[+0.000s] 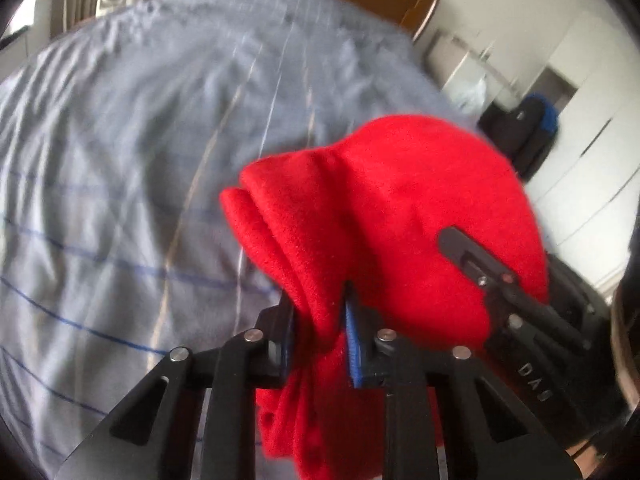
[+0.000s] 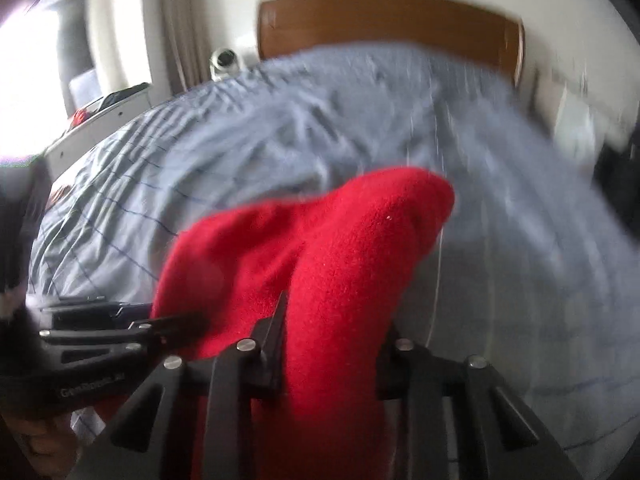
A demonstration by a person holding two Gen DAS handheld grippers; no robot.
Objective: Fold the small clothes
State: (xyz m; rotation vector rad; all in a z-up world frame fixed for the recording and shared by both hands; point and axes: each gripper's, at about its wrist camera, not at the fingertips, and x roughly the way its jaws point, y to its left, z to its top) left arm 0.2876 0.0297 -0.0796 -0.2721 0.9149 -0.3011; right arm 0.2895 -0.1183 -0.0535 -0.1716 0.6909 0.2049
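A small red fleece garment [image 1: 392, 216] is held up above the bed by both grippers. My left gripper [image 1: 320, 320] is shut on a bunched fold of it, and cloth hangs below the jaws. The right gripper's fingers [image 1: 480, 264] show from the right in the left wrist view, pressed against the cloth. In the right wrist view my right gripper [image 2: 332, 344] is shut on the red garment [image 2: 340, 248], which bulges forward over the jaws. The left gripper [image 2: 172, 326] shows at the left there, on the cloth's edge.
A bed with a grey-blue striped cover [image 1: 140, 160] fills the space under the garment, with a wooden headboard [image 2: 392, 16] at the far end. A white round device [image 2: 224, 62] sits near the headboard. White wardrobes [image 1: 592, 140] and a dark bag [image 1: 528, 128] stand at the right.
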